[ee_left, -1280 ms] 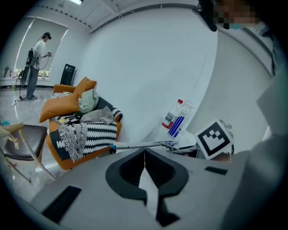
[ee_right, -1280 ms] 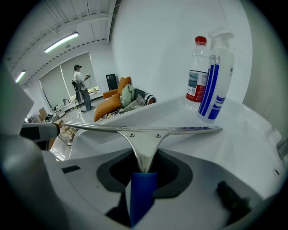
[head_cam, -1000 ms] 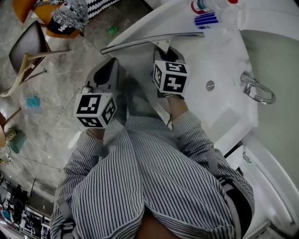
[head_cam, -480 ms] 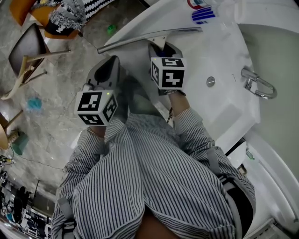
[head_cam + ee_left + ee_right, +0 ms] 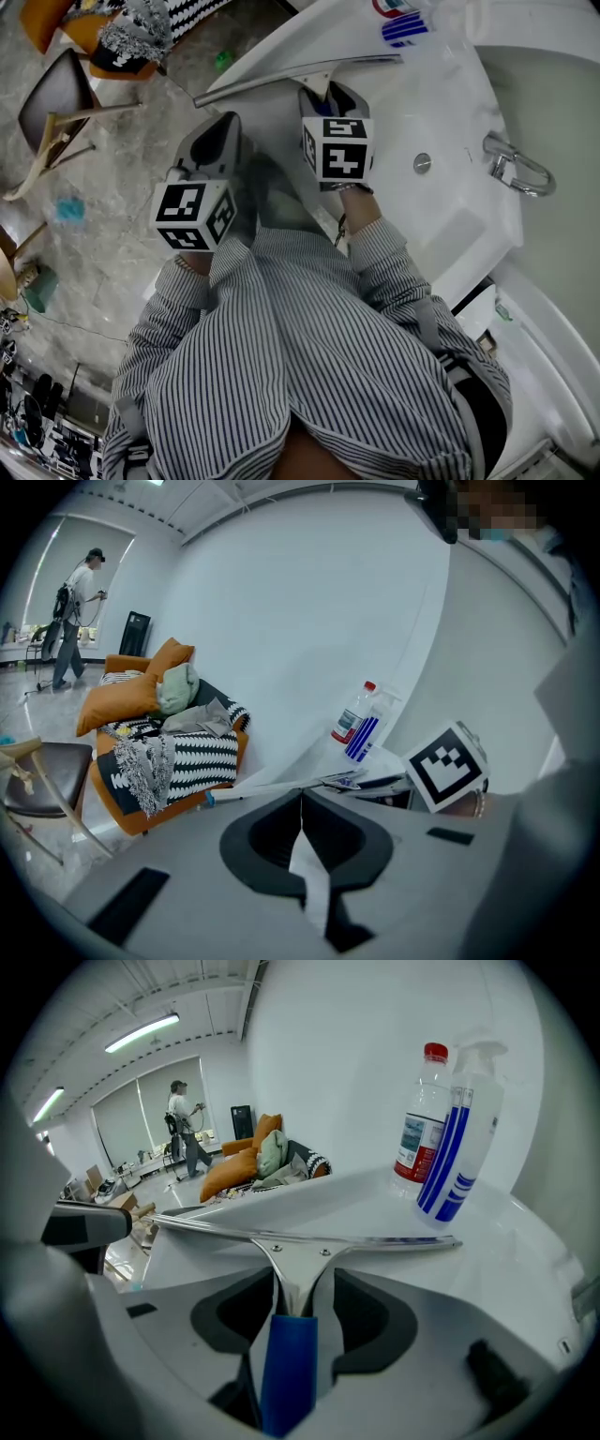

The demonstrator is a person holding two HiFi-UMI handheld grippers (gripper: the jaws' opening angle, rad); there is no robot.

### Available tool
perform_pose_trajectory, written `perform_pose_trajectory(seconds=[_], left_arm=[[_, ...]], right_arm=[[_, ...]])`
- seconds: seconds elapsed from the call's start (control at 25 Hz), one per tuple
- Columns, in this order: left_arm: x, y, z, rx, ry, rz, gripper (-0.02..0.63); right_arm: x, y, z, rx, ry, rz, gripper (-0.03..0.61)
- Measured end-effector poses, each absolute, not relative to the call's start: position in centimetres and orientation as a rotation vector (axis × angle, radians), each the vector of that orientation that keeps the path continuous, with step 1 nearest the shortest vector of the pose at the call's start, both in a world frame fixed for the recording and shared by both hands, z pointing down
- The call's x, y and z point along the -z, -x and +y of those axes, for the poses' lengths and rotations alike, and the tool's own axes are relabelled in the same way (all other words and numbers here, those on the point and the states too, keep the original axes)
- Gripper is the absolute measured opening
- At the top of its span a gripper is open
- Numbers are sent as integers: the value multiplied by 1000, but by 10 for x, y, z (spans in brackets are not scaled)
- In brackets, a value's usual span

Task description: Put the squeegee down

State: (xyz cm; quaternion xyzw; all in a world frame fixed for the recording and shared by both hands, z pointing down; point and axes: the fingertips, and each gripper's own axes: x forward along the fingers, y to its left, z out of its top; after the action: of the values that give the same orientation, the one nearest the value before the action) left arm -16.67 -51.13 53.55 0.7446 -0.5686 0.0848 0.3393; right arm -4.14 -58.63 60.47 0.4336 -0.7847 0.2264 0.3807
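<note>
The squeegee (image 5: 281,80) lies with its long metal blade (image 5: 300,1237) on the white ledge (image 5: 441,112). Its blue handle (image 5: 289,1363) runs back between the jaws of my right gripper (image 5: 300,1279). Those jaws are opening, and a gap shows beside the handle. In the head view the right gripper (image 5: 326,94) points down at the ledge just behind the blade. My left gripper (image 5: 220,127) hangs off the ledge's left edge over the floor. In its own view the left gripper (image 5: 301,803) has its jaws shut with nothing between them.
A spray bottle (image 5: 459,1138) and a water bottle (image 5: 422,1119) stand on the ledge beyond the blade's right end. A chrome tap (image 5: 514,173) and a round button (image 5: 423,163) sit to the right. On the floor to the left are a chair (image 5: 56,94) and an orange sofa (image 5: 159,724).
The view has shifted slightly. Both grippers and the squeegee keep their places.
</note>
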Motion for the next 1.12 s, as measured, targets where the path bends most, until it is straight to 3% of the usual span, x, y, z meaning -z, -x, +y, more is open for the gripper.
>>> perform_pose_trajectory(seconds=[0.76, 0.96, 1.12], left_arm=[[-468, 151, -474, -161, -2149, -1440, 14], [-439, 144, -463, -127, -2241, -1419, 14], [-417, 133, -445, -111, -2324, -1365, 14]], right_arm=[[-473, 45, -526, -560, -1200, -2369, 192], [-431, 38, -501, -467, -1259, -2448, 59], [-407, 40, -469, -479, -1249, -2562, 26]])
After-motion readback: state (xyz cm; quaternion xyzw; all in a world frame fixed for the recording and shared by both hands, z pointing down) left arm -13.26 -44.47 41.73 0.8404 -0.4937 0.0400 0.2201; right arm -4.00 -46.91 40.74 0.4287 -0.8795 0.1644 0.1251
